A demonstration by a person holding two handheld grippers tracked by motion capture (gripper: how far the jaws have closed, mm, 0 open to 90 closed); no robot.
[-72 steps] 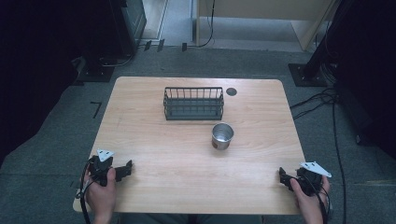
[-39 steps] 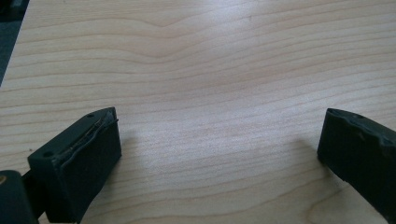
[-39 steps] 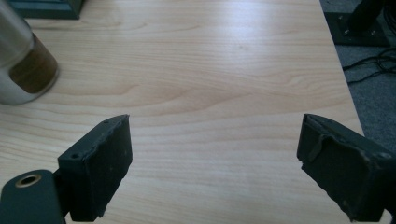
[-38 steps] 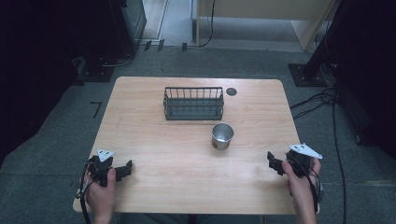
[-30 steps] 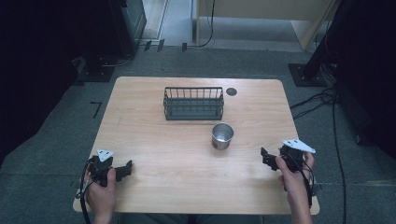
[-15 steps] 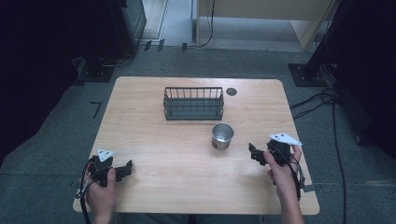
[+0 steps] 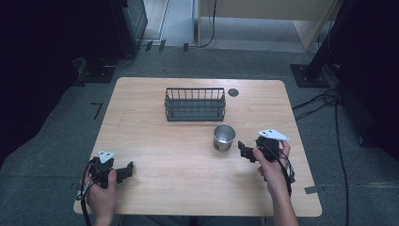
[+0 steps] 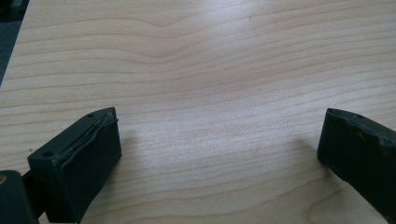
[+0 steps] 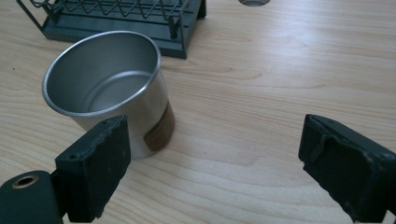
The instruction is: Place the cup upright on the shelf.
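Observation:
An empty steel cup (image 7: pixel 224 137) (image 9: pixel 109 88) stands upright on the wooden table (image 7: pixel 155 146), just in front of a black wire basket (image 7: pixel 195 104) (image 9: pixel 121 16). My right gripper (image 7: pixel 243 149) (image 9: pixel 212 163) is open, a short way to the right of the cup at table level; in the right gripper view the cup sits just beyond its left jaw, not between the jaws. My left gripper (image 7: pixel 126 170) (image 8: pixel 217 154) rests open near the table's front left, over bare wood.
A round dark grommet hole (image 7: pixel 233 92) (image 9: pixel 253 2) lies behind the basket's right end. Grey carpet, cables (image 7: pixel 324 101) and dark equipment stands surround the table. Bare wood stretches between the two grippers.
My right gripper has travelled from the table's front right corner up and leftward until it is close beside the cup. The left gripper, cup and basket stayed put.

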